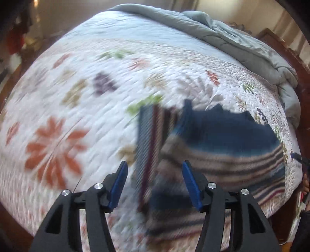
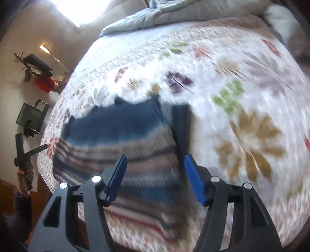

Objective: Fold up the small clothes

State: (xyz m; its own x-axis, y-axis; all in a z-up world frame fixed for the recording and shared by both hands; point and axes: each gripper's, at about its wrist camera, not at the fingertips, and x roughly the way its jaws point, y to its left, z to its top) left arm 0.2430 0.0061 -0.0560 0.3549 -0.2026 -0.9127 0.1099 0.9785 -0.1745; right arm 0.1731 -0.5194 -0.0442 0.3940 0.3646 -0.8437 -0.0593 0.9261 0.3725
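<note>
A small striped sweater (image 1: 222,147), navy at the top with beige, blue and maroon bands below, lies flat on the floral quilt (image 1: 77,97). One sleeve (image 1: 149,145) is folded in as a narrow strip along its left side. My left gripper (image 1: 155,166) hovers open over that strip, its blue pads apart and touching nothing. In the right wrist view the sweater (image 2: 116,139) fills the lower middle, and my right gripper (image 2: 155,160) hangs open above its right part, near a dark folded edge. Both views are motion-blurred.
A rumpled grey duvet (image 1: 242,38) is heaped at the far end of the bed (image 2: 155,17). The wooden bed frame (image 1: 290,54) edges the mattress. A hand with the other gripper (image 2: 29,155) shows at the left border. Dark objects hang on the wall (image 2: 31,118).
</note>
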